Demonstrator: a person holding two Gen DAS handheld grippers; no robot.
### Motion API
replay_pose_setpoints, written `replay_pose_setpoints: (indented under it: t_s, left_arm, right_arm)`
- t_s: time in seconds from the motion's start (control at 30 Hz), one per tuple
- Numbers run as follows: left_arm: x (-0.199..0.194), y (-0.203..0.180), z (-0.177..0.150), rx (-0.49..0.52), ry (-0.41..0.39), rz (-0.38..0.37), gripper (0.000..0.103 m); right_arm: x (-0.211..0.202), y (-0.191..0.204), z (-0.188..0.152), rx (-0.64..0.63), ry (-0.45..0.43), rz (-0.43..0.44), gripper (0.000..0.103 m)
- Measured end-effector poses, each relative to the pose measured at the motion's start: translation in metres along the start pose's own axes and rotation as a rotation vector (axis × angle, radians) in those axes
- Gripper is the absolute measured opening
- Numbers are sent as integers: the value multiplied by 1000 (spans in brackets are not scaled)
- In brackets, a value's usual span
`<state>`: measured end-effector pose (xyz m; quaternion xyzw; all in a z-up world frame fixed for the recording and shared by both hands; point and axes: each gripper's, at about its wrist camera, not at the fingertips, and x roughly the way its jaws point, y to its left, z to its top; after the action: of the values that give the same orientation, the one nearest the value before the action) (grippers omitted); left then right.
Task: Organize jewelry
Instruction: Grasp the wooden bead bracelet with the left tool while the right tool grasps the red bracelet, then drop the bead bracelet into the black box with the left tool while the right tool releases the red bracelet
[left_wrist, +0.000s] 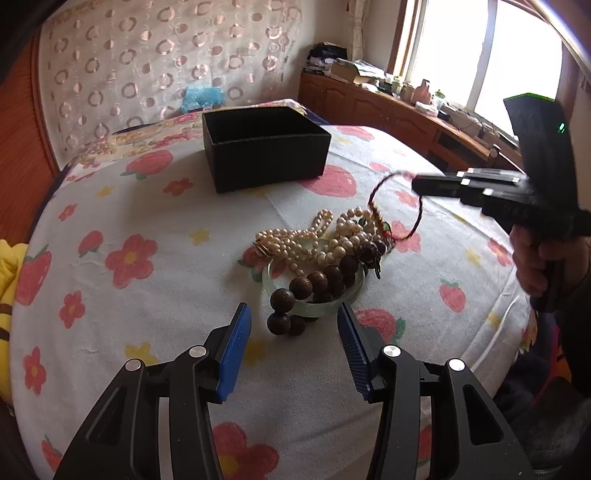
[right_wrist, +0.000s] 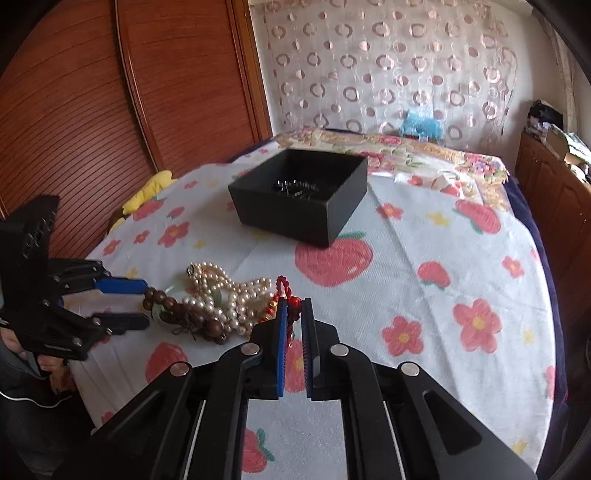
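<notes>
A heap of jewelry lies on the flowered sheet: pearl strands (left_wrist: 317, 240) (right_wrist: 229, 291), a pale green bangle (left_wrist: 314, 302) and a string of dark wooden beads (left_wrist: 314, 284) (right_wrist: 184, 310). My left gripper (left_wrist: 293, 328) (right_wrist: 142, 302) is open, its blue pads either side of the wooden beads at the heap's near edge. My right gripper (right_wrist: 293, 306) (left_wrist: 421, 184) is shut on a red braided cord bracelet (left_wrist: 402, 206) (right_wrist: 291, 299) and holds it lifted beside the heap. An open black box (left_wrist: 266, 147) (right_wrist: 299, 199) stands farther back with dark pieces inside.
The flowered sheet (right_wrist: 443, 280) covers a bed. A wooden slatted wall (right_wrist: 92, 129) is on the left, a patterned curtain (right_wrist: 388, 66) behind. A wooden cabinet (left_wrist: 388, 107) with clutter runs under the window. A yellow cushion (right_wrist: 147, 192) lies by the bed's edge.
</notes>
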<state>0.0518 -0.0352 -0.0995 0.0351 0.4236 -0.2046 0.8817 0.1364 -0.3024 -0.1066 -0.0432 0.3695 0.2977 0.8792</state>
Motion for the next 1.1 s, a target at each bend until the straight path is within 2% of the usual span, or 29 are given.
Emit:
replay_pose_setpoints:
  t_s: [0.1, 0.2, 0.3, 0.4, 0.5, 0.67, 1.1]
  left_arm:
    - [3, 0, 0, 3, 12, -9, 31]
    - [-2, 2, 1, 9, 3, 5, 13]
    - [-16, 6, 5, -16, -36, -30, 12]
    - [-39, 4, 14, -10, -107, 3, 12]
    - [-59, 3, 27, -14, -163, 3, 12]
    - [-80, -3, 47, 4, -225, 22, 12]
    - [-100, -20, 87, 105, -283, 58, 12]
  right_arm:
    - [-6, -2, 2, 6, -11, -3, 9]
    - [-6, -5, 0, 19, -10, -14, 9]
    - [-6, -10, -2, 35, -8, -25, 9]
    - [-7, -14, -3, 48, -14, -38, 9]
    - [-10, -18, -2, 60, -22, -46, 9]
    - [-12, -17, -1, 59, -28, -49, 9]
    - [-23, -7, 10, 39, -70, -33, 9]
